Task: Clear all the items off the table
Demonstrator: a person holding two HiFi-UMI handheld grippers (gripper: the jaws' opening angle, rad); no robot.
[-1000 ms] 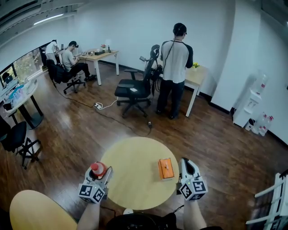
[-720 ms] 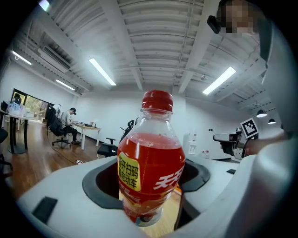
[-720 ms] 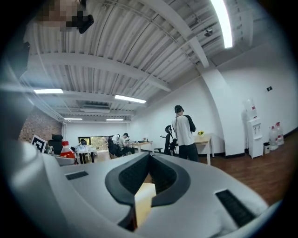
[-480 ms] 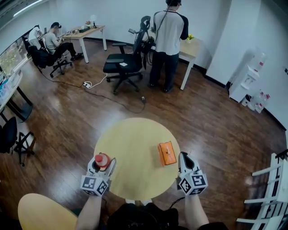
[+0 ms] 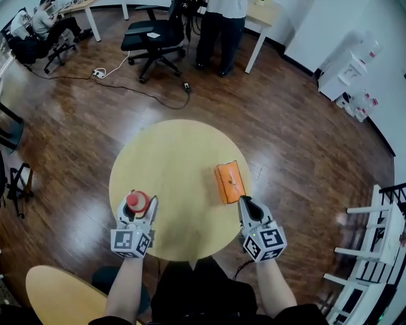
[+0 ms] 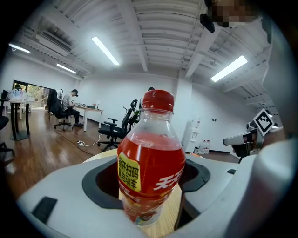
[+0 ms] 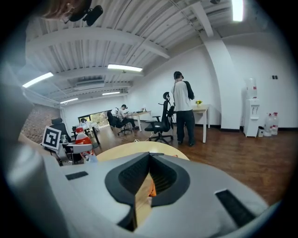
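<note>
A red drink bottle with a red cap stands upright between the jaws of my left gripper, which is shut on it at the near left rim of the round yellow table. The bottle fills the left gripper view, held low on its body. An orange box lies flat on the table's right side. My right gripper is shut and empty, its tips just short of the box's near end. Through its jaws in the right gripper view only a sliver of the orange box shows.
A black office chair and a standing person are beyond the table, with a cable on the wood floor. A white rack stands at the right. Another yellow round table sits at the lower left.
Both grippers have sunk toward the tabletop, the left one still carrying the bottle. The head view has tipped further down, so the table now fills the middle.
</note>
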